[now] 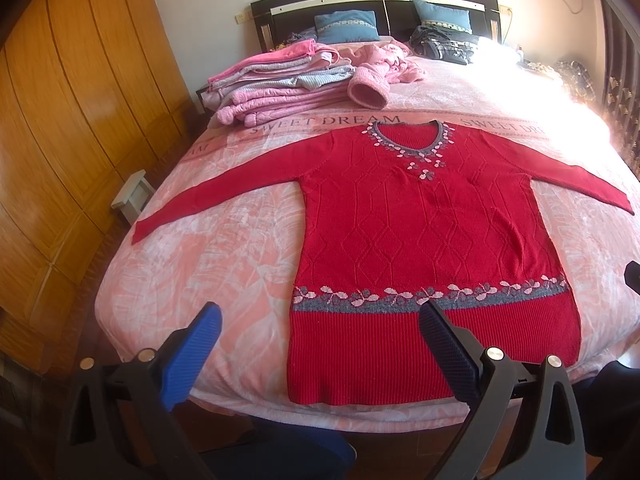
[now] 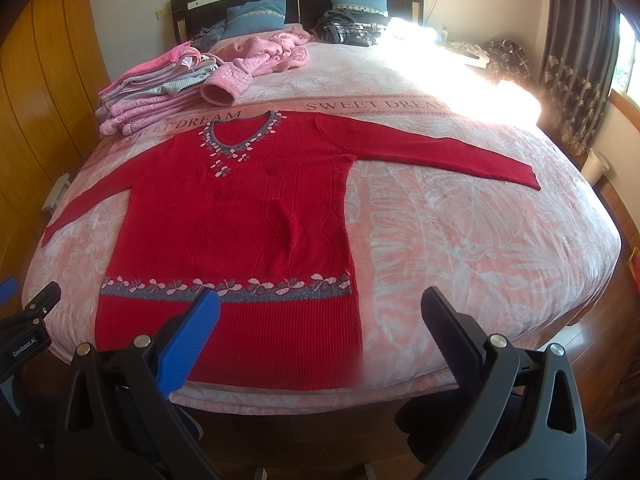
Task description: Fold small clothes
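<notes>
A red sweater (image 1: pixel 404 216) lies flat and face up on the bed (image 1: pixel 224 264), its ribbed hem at the near edge and its neckline toward the headboard (image 1: pixel 376 4). Both sleeves are spread out to the sides — the left one reaches toward the wardrobe (image 1: pixel 76 100) side, the right one (image 2: pixel 432 148) toward the curtain (image 2: pixel 576 60). A grey band with pale flowers crosses the body just above the hem, and a small wrinkle stands up in the middle of the chest in the right wrist view.

The left hand-held gripper (image 1: pixel 320 344) hangs above the near edge of the bed with its jaws wide apart, empty, its dark finger in front of the hem. The right hand-held gripper (image 2: pixel 320 332) is likewise spread wide and holds nothing; its blue finger overlaps the hem in the picture.

Farther up the bed, well apart from the sweater, sits a stack of folded pink and grey clothes (image 1: pixel 272 80), with a crumpled pink jacket (image 1: pixel 384 60) beside it. Two blue pillows (image 1: pixel 346 26) lean against the headboard.
</notes>
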Action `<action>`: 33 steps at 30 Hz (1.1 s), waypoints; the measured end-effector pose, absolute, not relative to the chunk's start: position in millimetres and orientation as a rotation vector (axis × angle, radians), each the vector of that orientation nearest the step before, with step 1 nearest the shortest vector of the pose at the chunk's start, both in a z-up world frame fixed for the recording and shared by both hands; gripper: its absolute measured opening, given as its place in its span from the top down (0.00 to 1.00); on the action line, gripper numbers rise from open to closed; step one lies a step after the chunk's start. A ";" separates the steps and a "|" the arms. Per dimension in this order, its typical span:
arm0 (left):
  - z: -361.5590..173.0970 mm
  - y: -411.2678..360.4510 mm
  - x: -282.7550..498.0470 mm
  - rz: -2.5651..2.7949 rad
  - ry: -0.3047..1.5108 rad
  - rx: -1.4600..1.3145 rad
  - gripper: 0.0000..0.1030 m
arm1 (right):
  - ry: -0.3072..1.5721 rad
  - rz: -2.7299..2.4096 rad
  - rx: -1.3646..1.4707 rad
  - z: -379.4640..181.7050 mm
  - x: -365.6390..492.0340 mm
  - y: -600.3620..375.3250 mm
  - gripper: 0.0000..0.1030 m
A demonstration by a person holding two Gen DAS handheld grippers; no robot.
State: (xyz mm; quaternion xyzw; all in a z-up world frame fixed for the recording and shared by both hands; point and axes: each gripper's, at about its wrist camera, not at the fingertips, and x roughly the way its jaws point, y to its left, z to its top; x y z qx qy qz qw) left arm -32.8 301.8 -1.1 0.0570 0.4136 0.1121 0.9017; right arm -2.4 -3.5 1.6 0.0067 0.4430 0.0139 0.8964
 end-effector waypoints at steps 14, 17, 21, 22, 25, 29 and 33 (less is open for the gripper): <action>-2.7 302.7 -32.5 0.231 0.861 0.117 0.04 | 0.918 0.031 0.016 1.5 -2.3 -5.0 0.03; -3.4 302.6 -33.0 0.230 0.863 0.117 0.04 | 0.917 0.031 0.017 1.4 -2.5 -5.2 0.03; -3.5 302.9 -32.9 0.230 0.864 0.117 0.04 | 0.915 0.030 0.017 1.6 -2.4 -5.0 0.03; -3.2 302.5 -32.7 0.230 0.864 0.117 0.04 | 0.915 0.030 0.020 2.1 -1.9 -6.2 0.03; -4.9 302.3 -32.5 0.229 0.868 0.118 0.04 | 0.917 0.029 0.023 2.4 -1.8 -7.5 0.03; -6.1 301.9 -26.2 0.217 0.879 0.101 0.04 | 0.912 0.036 0.028 2.9 1.9 -9.5 0.03; -7.7 302.8 -8.6 0.173 0.882 0.029 0.04 | 0.907 0.056 0.067 2.3 17.6 -23.9 0.03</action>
